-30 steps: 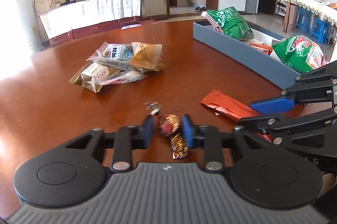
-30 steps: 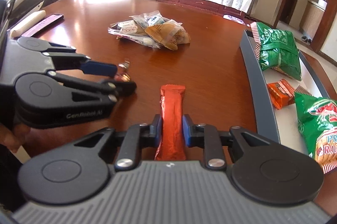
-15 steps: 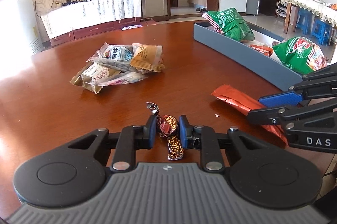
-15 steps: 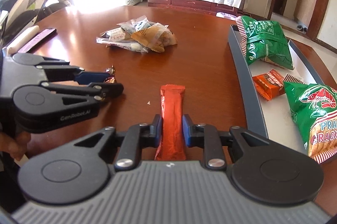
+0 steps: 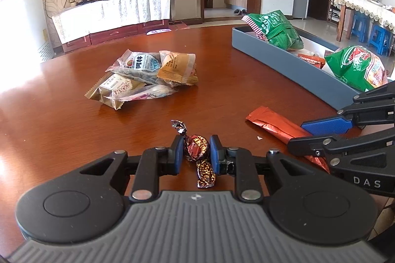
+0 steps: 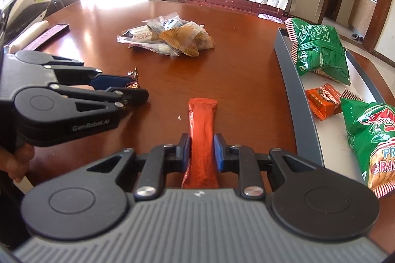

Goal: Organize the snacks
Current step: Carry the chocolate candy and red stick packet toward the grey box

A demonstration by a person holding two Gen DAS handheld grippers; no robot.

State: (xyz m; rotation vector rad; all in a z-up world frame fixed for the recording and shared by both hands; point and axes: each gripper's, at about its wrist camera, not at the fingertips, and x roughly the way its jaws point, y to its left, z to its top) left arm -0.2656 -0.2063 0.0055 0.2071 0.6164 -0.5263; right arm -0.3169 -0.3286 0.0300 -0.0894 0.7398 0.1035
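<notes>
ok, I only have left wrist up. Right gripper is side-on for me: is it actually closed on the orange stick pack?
Observer: Yes. The right wrist view shows the right gripper with a pad pressed on each side of the orange stick pack, and most of the pack pokes out ahead.
Operator: Anything else on the table outside my frame?
Observer: A purple strip and a cream roll lie side by side at the table's far-left edge.
Operator: Tray wall blocks my view. Any free floor inside?
Observer: Yes. There is bare white floor in the tray, between its near wall and the prawn cracker bag.
</notes>
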